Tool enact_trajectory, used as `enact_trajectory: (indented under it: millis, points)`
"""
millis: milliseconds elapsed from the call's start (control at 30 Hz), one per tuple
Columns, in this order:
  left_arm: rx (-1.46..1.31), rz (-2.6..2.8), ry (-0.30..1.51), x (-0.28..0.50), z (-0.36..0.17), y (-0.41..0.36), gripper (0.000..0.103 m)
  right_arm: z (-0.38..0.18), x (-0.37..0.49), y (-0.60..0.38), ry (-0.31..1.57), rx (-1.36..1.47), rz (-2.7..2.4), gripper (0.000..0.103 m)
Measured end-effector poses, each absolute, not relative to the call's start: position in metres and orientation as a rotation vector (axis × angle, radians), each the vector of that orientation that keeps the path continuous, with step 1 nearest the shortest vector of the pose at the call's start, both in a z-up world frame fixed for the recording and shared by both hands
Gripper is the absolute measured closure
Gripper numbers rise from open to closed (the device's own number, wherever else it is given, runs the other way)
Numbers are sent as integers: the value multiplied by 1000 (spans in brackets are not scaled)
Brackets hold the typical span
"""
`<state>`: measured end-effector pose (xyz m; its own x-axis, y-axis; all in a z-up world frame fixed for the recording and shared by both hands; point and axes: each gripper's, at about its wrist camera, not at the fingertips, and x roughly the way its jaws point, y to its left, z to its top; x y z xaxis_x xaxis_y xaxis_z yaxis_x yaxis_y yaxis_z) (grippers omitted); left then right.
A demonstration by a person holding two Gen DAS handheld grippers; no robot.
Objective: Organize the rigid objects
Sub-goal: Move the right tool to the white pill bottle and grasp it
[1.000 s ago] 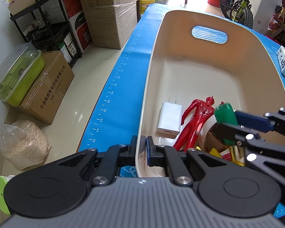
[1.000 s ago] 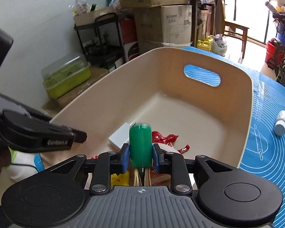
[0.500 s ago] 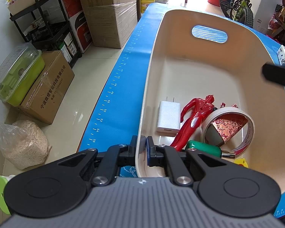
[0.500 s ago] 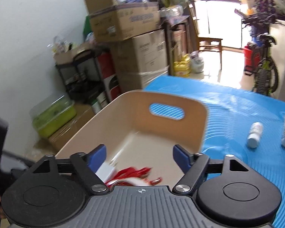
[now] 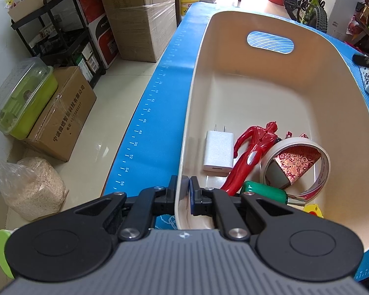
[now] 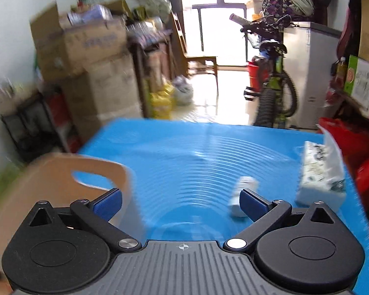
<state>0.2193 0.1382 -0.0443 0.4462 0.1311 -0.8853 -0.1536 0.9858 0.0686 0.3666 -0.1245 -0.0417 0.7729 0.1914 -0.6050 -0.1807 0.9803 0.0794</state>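
My left gripper (image 5: 183,191) is shut on the near left rim of the beige bin (image 5: 278,81). Inside the bin lie a white charger (image 5: 218,151), a red figure (image 5: 252,152), a roll of tape (image 5: 317,147) and a green-handled tool (image 5: 264,193). My right gripper (image 6: 180,200) is open and empty, above the blue mat (image 6: 184,152) to the right of the bin (image 6: 56,179). A small white bottle (image 6: 243,186) lies on the mat just past its right finger.
A tissue pack (image 6: 319,172) lies at the mat's right side. Cardboard boxes (image 5: 137,12), a black shelf (image 5: 59,32) and a green container (image 5: 19,95) stand on the floor to the left. A bicycle (image 6: 270,73) stands beyond the table.
My right gripper let go of the green-handled tool, which now lies in the bin. It opened and swung right out of the bin toward the white bottle. My left gripper has not moved.
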Motion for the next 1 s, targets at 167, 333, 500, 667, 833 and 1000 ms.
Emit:
enact_trajectory:
  millis: [167, 333, 500, 667, 833, 1000]
  points:
    - [-22, 172, 1096, 220, -45, 139, 92, -79, 397, -142, 673, -56, 144, 3]
    - [-16, 169, 1096, 220, -44, 139, 92, -113, 433, -144, 758, -16, 95, 3]
    - [-11, 170, 1096, 220, -44, 139, 92, -129, 461, -136, 764, -15, 36, 3]
    - [-4, 174, 1095, 220, -45, 137, 92, -144, 478, -141, 785, 22, -43, 7]
    - [0, 175, 1095, 220, -44, 136, 92, -154, 480, -147, 773, 49, -75, 20]
    - [5, 177, 1094, 220, -43, 136, 91, -154, 475, -147, 741, 41, -51, 38]
